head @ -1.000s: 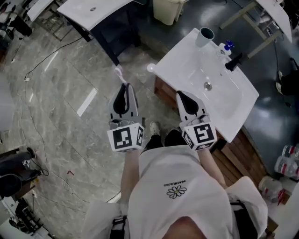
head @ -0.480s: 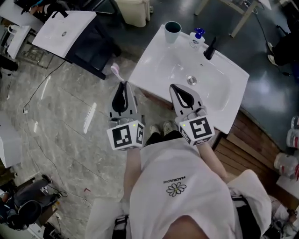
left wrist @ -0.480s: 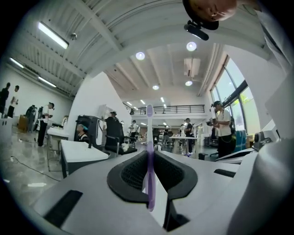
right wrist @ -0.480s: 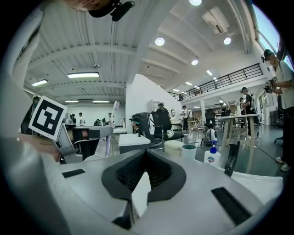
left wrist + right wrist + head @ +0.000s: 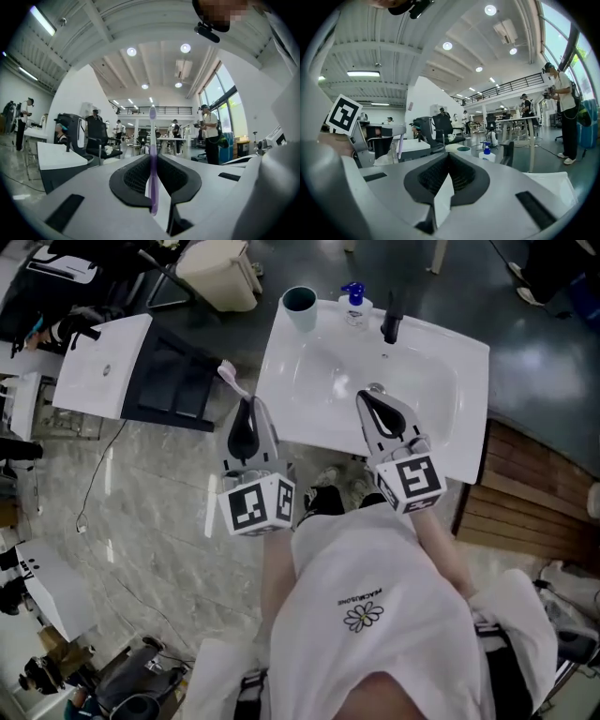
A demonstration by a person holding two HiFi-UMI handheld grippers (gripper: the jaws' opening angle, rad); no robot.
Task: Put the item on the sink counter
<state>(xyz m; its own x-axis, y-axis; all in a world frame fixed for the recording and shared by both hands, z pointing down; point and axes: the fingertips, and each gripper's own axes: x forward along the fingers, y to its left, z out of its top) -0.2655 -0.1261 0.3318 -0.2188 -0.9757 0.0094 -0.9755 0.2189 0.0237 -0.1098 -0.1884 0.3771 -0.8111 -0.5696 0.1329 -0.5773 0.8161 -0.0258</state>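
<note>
My left gripper point(image 5: 248, 403) is shut on a toothbrush point(image 5: 230, 378) with a purple handle; its bristle head sticks out ahead of the jaws, just left of the sink counter's edge. In the left gripper view the toothbrush point(image 5: 152, 131) stands upright between the jaws of that gripper point(image 5: 152, 158). The white sink counter point(image 5: 450, 427) lies ahead. My right gripper point(image 5: 365, 396) hovers over the basin, shut with nothing in it; the right gripper view shows this gripper point(image 5: 449, 158) the same way.
At the counter's back stand a teal cup point(image 5: 301, 307), a blue-capped soap bottle point(image 5: 353, 302) and a black faucet point(image 5: 391, 321). A second white sink top point(image 5: 101, 367) on a dark cabinet is at left, a beige bin point(image 5: 221, 273) behind, wooden decking point(image 5: 525, 493) at right.
The sink counter has come closer and squarer in front of me. My right gripper now hangs over the basin; the left still holds the toothbrush, now beside the counter's left edge.
</note>
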